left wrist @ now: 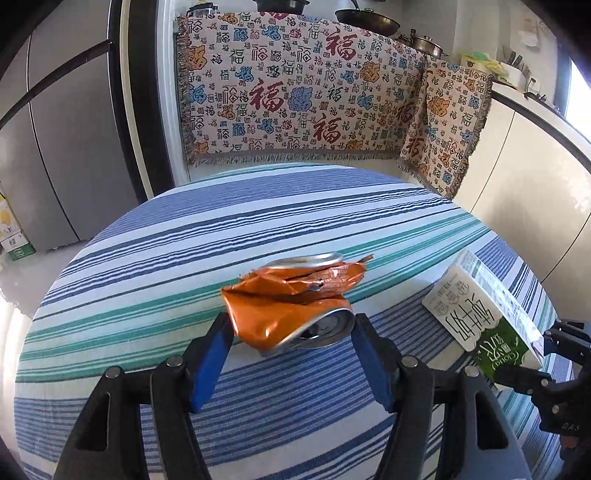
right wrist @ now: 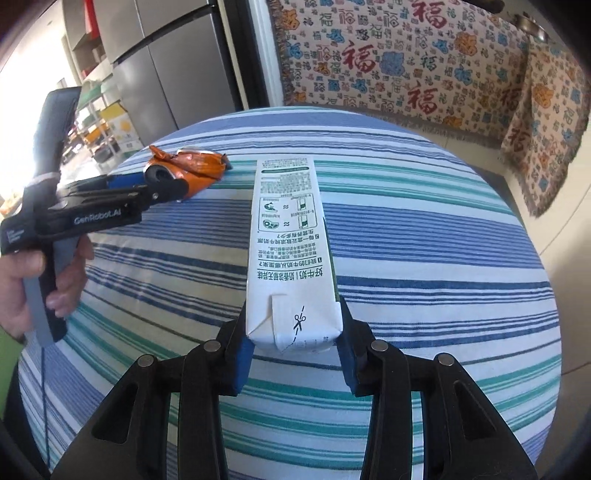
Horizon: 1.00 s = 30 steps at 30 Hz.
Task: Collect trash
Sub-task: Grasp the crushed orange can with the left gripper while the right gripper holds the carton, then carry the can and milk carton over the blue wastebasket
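Note:
A crushed orange drink can (left wrist: 288, 302) lies on the striped tablecloth (left wrist: 258, 221) between the blue pads of my left gripper (left wrist: 291, 325), and both pads press on its sides. The can (right wrist: 195, 166) and the left gripper (right wrist: 162, 184) also show at the left of the right wrist view, with a hand (right wrist: 22, 280) on the handle. My right gripper (right wrist: 293, 328) is shut on the folded end of a white and green milk carton (right wrist: 286, 240), which points away over the cloth. The carton (left wrist: 476, 310) and the right gripper (left wrist: 546, 354) sit at the right edge of the left wrist view.
The table is round, with its edge curving close behind the can. A fringed patterned blanket (left wrist: 295, 92) hangs over a counter behind it, with pans (left wrist: 365, 18) on top. A grey fridge (left wrist: 55, 147) stands to the left, and white cabinets (left wrist: 517, 184) to the right.

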Each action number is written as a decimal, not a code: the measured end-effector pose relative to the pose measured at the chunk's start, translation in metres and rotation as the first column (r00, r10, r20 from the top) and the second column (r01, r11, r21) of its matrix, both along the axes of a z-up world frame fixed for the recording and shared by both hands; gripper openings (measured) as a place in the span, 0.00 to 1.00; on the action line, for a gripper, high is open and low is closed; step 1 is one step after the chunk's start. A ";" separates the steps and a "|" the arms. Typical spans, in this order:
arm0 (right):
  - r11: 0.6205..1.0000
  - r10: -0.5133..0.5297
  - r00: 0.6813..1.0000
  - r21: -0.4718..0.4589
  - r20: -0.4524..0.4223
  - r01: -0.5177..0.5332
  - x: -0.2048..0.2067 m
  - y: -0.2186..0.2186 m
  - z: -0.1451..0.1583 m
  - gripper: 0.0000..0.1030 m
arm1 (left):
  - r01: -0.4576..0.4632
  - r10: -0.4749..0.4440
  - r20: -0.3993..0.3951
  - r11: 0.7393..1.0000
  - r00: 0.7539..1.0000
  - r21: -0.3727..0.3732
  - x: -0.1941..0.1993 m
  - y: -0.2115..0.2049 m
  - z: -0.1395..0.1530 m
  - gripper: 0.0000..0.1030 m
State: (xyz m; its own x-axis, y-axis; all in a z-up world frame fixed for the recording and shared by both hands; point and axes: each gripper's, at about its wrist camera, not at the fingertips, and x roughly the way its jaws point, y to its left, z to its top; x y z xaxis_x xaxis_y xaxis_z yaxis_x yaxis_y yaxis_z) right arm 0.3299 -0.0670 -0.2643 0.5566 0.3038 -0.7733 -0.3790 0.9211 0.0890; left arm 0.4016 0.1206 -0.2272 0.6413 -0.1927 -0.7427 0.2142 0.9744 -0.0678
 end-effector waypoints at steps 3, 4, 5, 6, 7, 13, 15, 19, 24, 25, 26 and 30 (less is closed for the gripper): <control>1.000 0.005 1.000 -0.006 -0.005 -0.005 0.002 0.001 0.000 0.41 | 0.017 -0.018 0.017 1.000 1.000 0.016 0.005 -0.004 0.002 0.65; 1.000 0.005 1.000 -0.001 -0.007 -0.005 0.003 0.000 0.000 0.42 | 0.021 -0.021 0.015 1.000 1.000 0.010 0.006 -0.004 0.003 0.64; 1.000 0.006 1.000 0.005 -0.010 -0.006 0.004 -0.001 0.001 0.50 | 0.027 -0.027 0.013 1.000 1.000 -0.008 0.007 -0.004 0.003 0.58; 1.000 0.002 1.000 0.009 -0.006 -0.002 0.004 -0.003 0.002 0.55 | 0.032 -0.032 0.014 0.999 0.999 -0.033 0.006 -0.002 0.003 0.56; 1.000 -0.002 1.000 0.011 0.001 0.002 0.006 -0.004 0.004 0.61 | 0.016 -0.016 0.003 0.999 1.000 -0.049 0.004 -0.002 0.003 0.51; 0.999 -0.010 1.000 0.032 0.018 0.009 0.017 0.005 0.013 0.61 | -0.019 0.019 0.008 0.998 1.000 -0.062 -0.024 -0.013 0.002 0.51; 1.000 -0.018 1.000 0.020 0.001 0.018 0.024 0.009 0.009 0.61 | -0.023 0.023 0.006 0.998 1.000 -0.055 -0.038 -0.020 0.004 0.51; 0.999 -0.031 0.999 0.023 -0.019 0.031 0.026 0.004 0.008 0.41 | -0.026 0.026 -0.001 0.999 1.000 -0.022 -0.061 -0.035 0.009 0.51; 0.999 -0.025 1.000 0.029 -0.014 0.025 0.001 -0.008 0.016 0.40 | -0.042 0.042 0.012 0.999 0.999 -0.002 -0.086 -0.053 0.018 0.51; 0.999 -0.023 1.000 0.026 -0.013 0.023 -0.003 -0.009 0.017 0.40 | -0.044 0.044 0.015 0.999 0.999 -0.003 -0.090 -0.055 0.020 0.51; 1.000 -0.021 1.000 0.021 -0.013 0.021 -0.009 -0.012 0.019 0.40 | -0.046 0.046 0.018 0.999 0.999 -0.002 -0.094 -0.059 0.022 0.51; 0.999 -0.019 1.000 0.026 -0.007 0.019 -0.034 -0.026 0.026 0.40 | -0.047 0.047 0.030 0.999 0.998 -0.005 -0.108 -0.070 0.031 0.51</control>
State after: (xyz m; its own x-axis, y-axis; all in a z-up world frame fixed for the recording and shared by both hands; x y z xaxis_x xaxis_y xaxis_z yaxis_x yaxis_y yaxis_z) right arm 0.2963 -0.0926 -0.2379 0.5570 0.3133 -0.7692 -0.3609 0.9254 0.1156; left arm 0.2935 0.0506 -0.1960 0.6718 -0.1646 -0.7222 0.1700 0.9832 -0.0659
